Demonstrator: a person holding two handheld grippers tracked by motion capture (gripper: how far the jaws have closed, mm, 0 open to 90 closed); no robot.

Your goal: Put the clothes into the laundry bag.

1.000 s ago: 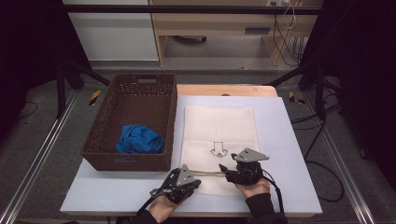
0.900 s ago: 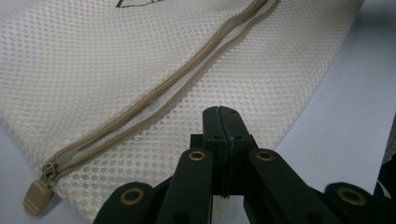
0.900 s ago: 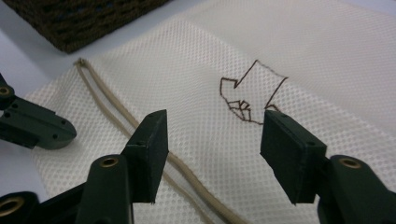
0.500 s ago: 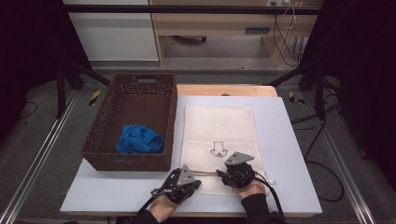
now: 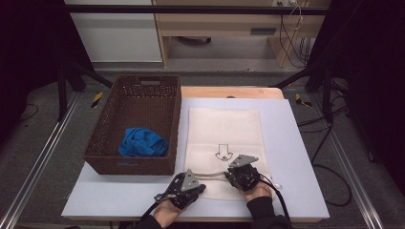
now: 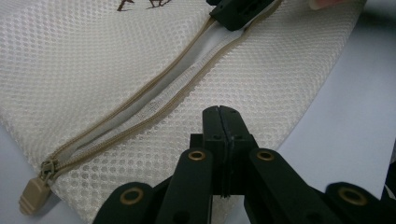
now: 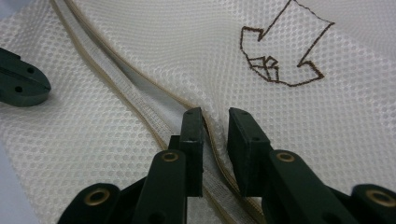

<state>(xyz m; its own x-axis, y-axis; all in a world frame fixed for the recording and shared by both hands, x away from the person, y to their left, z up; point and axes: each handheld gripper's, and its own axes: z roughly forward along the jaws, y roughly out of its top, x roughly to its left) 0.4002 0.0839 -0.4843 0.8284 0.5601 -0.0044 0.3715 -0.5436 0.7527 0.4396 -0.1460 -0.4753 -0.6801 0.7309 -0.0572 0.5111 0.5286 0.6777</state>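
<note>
**Carefully now: zip edge between your right jaws, grip not yet sure**

Your right gripper (image 7: 215,116) has just been closing, and its jaws stand narrow with a raised fold of the mesh laundry bag (image 5: 224,138), the far edge of the opened zipper (image 6: 154,100), caught between them. A gap remains, so whether the pads really press the fold is hard to tell. Your left gripper (image 6: 220,114) has its jaws fully together at the near left edge of the bag; whether any mesh is pinched there the pictures do not settle.

The bag lies flat on the white table (image 5: 296,143), just right of the wicker basket (image 5: 135,164), with the blue cloth (image 5: 142,141) inside that basket.

What could go wrong:
- If you lift before the right jaws bite, the thin fold may slip out and the mouth drop flat.
- If you catch both layers, the bag will not open.
- If the left side holds nothing, the whole bag could drag along the table.

The bag's near edge sits close to the table's near edge, so pulling towards yourself has little room. Far and right of the bag the table is bare; on the left the basket wall is near.
</note>
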